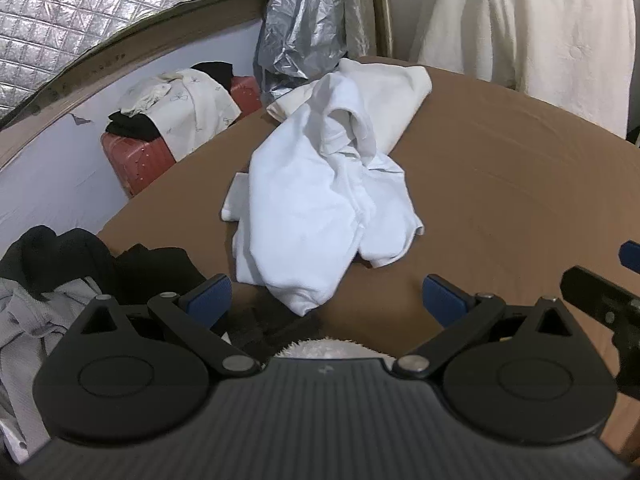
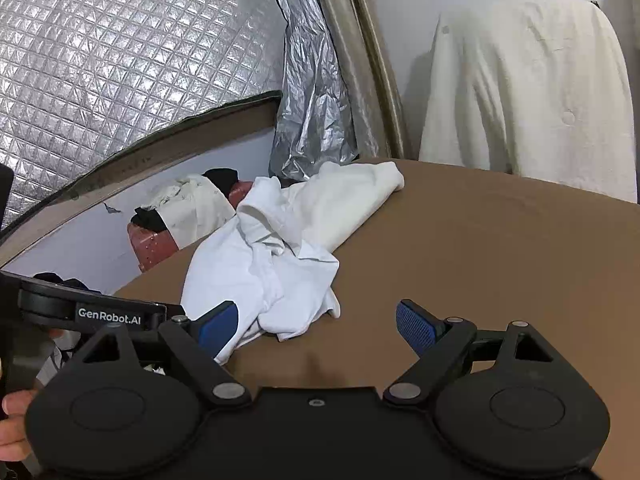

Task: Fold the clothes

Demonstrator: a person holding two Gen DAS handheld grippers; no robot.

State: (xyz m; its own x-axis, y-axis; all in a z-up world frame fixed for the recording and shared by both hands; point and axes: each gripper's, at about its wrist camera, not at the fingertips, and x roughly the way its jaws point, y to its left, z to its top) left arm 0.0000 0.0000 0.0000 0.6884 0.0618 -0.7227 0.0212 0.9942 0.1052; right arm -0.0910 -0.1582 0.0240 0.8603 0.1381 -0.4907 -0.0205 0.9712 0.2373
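White shirt (image 1: 316, 200) lay crumpled near the worktop's (image 1: 500, 168) left edge, bare brown surface open to its right. Left gripper (image 1: 326, 296) and right gripper (image 2: 316, 322) hovered with jaws spread, empty.

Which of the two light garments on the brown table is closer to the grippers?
The bright white garment, crumpled in the table's middle, its hem reaching toward the open left gripper. The cream garment lies behind it, partly underneath, by the far edge.
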